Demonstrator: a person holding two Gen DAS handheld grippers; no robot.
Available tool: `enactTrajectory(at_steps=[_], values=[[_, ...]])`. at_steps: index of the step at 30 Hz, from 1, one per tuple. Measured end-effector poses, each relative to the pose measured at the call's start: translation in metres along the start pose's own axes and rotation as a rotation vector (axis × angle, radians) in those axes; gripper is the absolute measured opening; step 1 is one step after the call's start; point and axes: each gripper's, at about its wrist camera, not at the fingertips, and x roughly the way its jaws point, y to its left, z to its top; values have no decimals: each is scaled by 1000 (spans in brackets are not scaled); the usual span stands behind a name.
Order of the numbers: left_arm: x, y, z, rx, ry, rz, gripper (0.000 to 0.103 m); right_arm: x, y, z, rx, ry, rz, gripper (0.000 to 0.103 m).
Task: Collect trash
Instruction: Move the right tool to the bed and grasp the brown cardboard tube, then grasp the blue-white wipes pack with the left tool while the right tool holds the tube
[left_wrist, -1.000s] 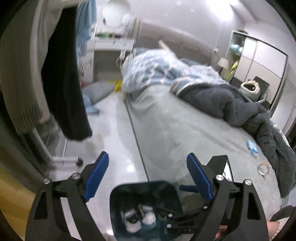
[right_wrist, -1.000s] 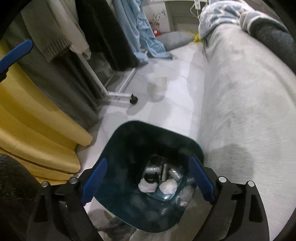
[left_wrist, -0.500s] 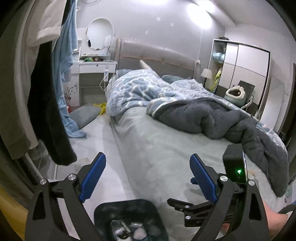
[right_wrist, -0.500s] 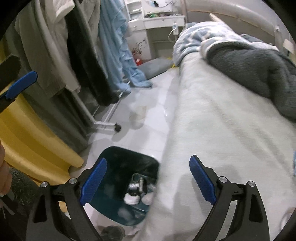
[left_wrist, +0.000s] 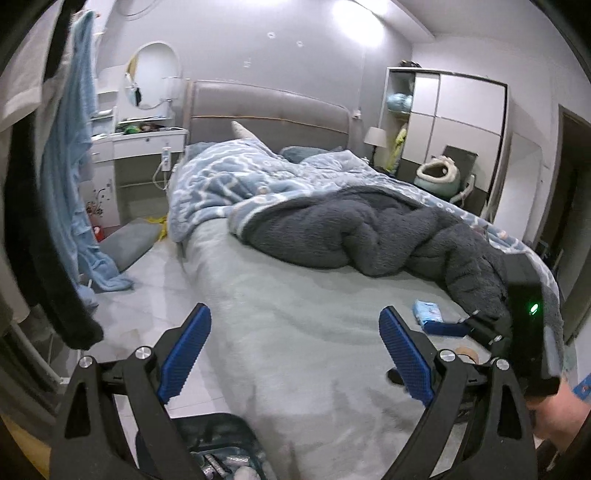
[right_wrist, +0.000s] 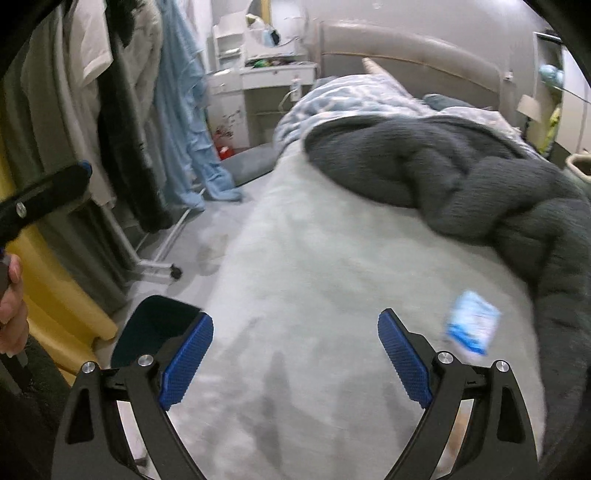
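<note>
Bed sheet (right_wrist: 314, 295): wide bare stretch of pale sheet ahead of both wide-spread grippers; open passage over it.
Grey blanket (right_wrist: 461, 177): bunched heap across the far and right part of the bed, walls off that side.
Blue packet (right_wrist: 472, 326): lies on the sheet beside the blanket's edge, just right of the right gripper (right_wrist: 295, 354).
Tape roll (left_wrist: 467, 354): on the sheet, partly hidden behind the right gripper's body.
Floor aisle (left_wrist: 147, 295): narrow strip between bed and clothes rack.
Hanging clothes (right_wrist: 122, 110): drape into the aisle from the left.
Rack foot (right_wrist: 162, 267): wheeled bar on the floor.
Trash bin (right_wrist: 155, 325): dark, open-topped, against the bed's side.
</note>
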Motion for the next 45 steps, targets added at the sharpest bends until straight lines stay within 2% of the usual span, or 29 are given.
enactTrajectory(at_steps=[7,13,16,18,25,28,30,36,40,45], values=[[33,-33,-2,16,57,-41,94,-21,-52,-17,73,-30,-5,92],[64,-54,-5,-15,136,-79,94,-21,-56,-39,81,-5,28,92],[78,-65,-7,-10,157,-102,94,-16,-61,-52,62,20,13,91],[84,-72,-7,-10,170,-119,94,-14,-69,-61,79,29,23,78],[108,-102,-12,4,202,-173,94,-14,-85,-75,108,32,47,54],[118,-113,-11,19,206,-186,94,-11,-83,-77,89,51,41,39],[125,-119,-11,25,209,-199,94,-5,-84,-82,91,76,22,21],[153,-146,-13,51,227,-253,94,-14,-91,-84,122,64,24,20],[173,-168,-17,104,247,-285,94,-25,-98,-83,129,60,10,20],[198,-187,-24,135,290,-309,94,-34,-116,-97,161,67,-17,20]])
